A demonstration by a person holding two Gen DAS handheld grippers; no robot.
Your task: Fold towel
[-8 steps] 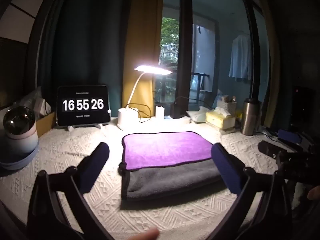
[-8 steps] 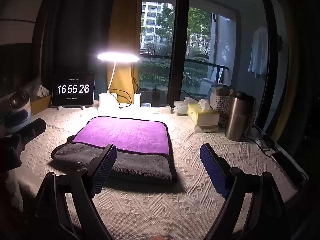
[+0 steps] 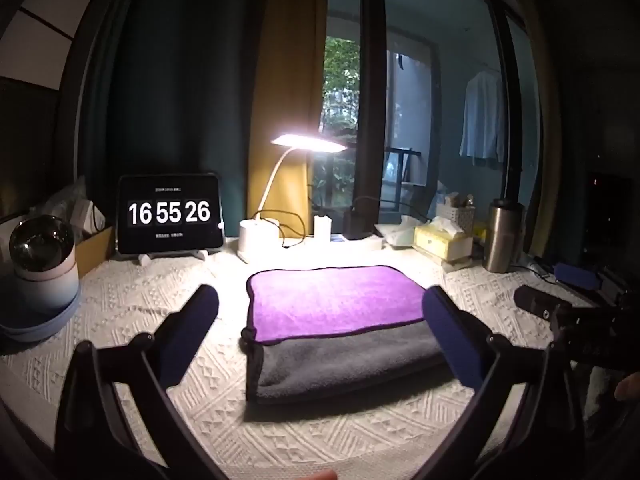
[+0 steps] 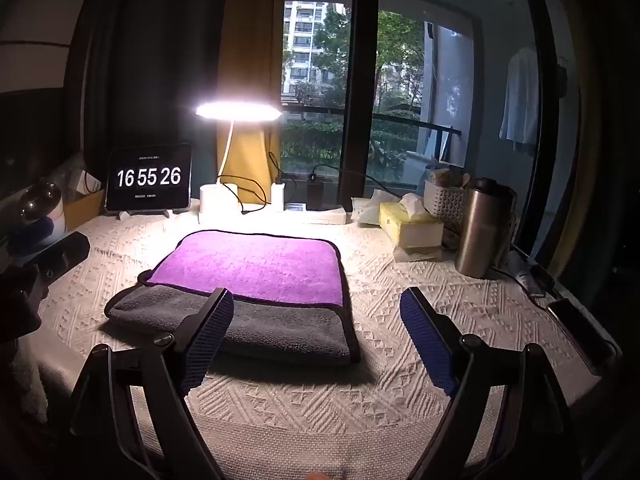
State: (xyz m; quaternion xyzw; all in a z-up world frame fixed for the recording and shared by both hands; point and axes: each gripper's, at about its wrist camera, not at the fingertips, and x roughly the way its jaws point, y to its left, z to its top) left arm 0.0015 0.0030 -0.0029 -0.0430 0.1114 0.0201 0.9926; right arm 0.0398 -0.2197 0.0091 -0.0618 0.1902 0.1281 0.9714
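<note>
The towel [image 3: 332, 304] lies folded on the white patterned tablecloth [image 3: 132, 304], its purple layer on top and a grey layer showing along the near edge. It also shows in the right wrist view [image 4: 256, 268]. My left gripper [image 3: 320, 320] is open and empty, held above the table just in front of the towel. My right gripper [image 4: 316, 320] is open and empty, in front of the towel's right near corner. Neither touches the towel. The right gripper's body [image 3: 560, 316] shows at the right edge of the left wrist view.
At the back stand a tablet clock [image 3: 170, 214], a lit desk lamp [image 3: 260, 234], a tissue box [image 3: 442, 240], a steel tumbler [image 3: 502, 236] and a white basket [image 4: 444, 200]. A round humidifier [image 3: 40, 264] sits at the left. A phone [image 4: 580, 328] lies near the right edge.
</note>
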